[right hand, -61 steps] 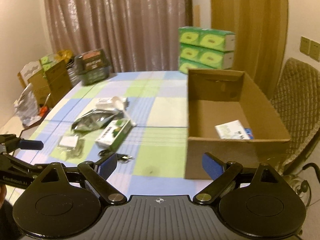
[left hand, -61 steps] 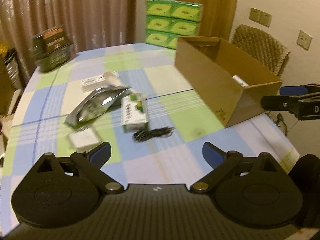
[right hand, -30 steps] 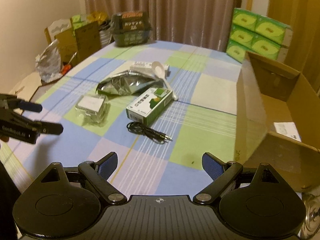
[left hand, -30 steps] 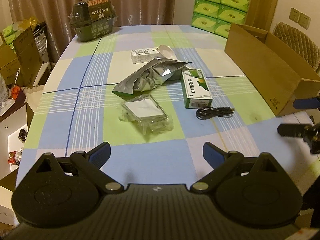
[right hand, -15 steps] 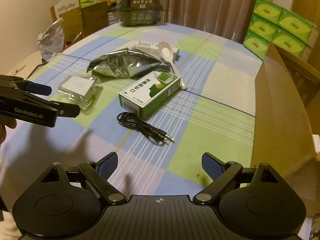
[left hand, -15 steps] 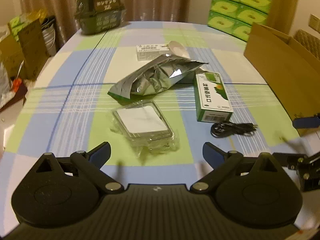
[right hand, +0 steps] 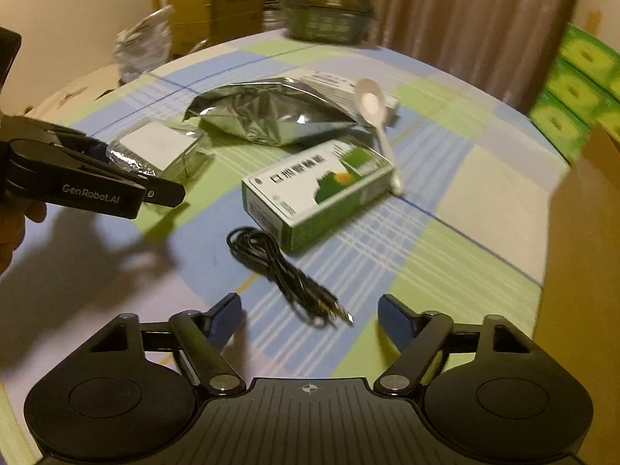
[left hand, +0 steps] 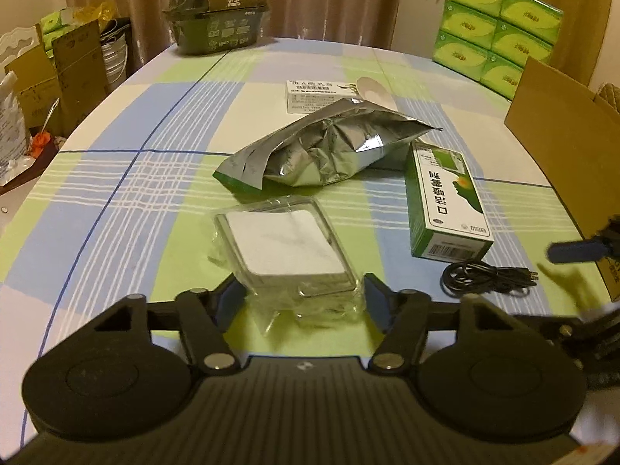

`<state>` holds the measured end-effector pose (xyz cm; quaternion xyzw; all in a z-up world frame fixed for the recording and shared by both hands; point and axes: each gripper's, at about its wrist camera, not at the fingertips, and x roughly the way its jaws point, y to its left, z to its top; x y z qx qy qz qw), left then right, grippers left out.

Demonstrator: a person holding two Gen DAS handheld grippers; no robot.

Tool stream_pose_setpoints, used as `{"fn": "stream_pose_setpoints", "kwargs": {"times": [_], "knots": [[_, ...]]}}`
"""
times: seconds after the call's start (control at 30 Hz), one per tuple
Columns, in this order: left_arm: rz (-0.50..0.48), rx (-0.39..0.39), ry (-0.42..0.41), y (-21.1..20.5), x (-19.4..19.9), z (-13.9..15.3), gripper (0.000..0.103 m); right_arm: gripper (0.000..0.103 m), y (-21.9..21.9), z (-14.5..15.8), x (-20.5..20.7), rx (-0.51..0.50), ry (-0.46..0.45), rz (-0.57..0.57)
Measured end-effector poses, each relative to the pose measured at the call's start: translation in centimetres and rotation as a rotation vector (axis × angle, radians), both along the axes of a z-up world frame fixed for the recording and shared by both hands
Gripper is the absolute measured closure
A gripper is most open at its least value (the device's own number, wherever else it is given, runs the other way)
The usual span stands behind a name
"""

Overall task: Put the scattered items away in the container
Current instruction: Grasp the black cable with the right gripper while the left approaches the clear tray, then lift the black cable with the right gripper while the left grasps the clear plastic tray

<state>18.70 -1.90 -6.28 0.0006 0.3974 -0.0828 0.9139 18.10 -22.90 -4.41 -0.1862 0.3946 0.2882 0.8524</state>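
Note:
My left gripper (left hand: pixel 304 302) hangs low over the checked tablecloth, jaws closing. The near end of a clear plastic packet (left hand: pixel 283 248) with a white pad inside lies between its blue pads, which stand close to its loose wrap. My right gripper (right hand: pixel 310 316) is closing too, with the plug end of a coiled black cable (right hand: pixel 271 255) between its fingers, untouched. A green-and-white box (left hand: pixel 445 201), a silver pouch (left hand: pixel 325 155), a white spoon (right hand: pixel 374 104) and a white box (left hand: pixel 314 95) lie beyond. The brown cardboard box (left hand: pixel 562 116) stands at the right.
A dark green lidded container (left hand: pixel 217 7) sits at the table's far end. Stacked green tissue boxes (left hand: pixel 496 23) stand at the back right. Cardboard boxes and bags (left hand: pixel 58 73) crowd the floor to the left. The table's rounded edge runs close on the left.
Both grippers have dropped toward the table and moved in. The left jaws have narrowed around the plastic packet. The right jaws have narrowed over the cable's plug end.

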Motion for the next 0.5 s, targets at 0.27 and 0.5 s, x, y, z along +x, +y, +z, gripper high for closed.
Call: {"fn": "stream_pose_setpoints", "kwargs": {"times": [0.27, 0.5], "knots": [[-0.06, -0.009, 0.028, 0.9, -0.9, 0.5, 0.069, 0.075, 1.7, -0.2, 1.2, -0.006, 0.022, 0.103], [-0.172, -0.039, 0.069, 1.0, -3.7, 1.1, 0.069, 0.091, 0.7, 0.3, -1.6, 0.044, 0.116, -0.009]]}}
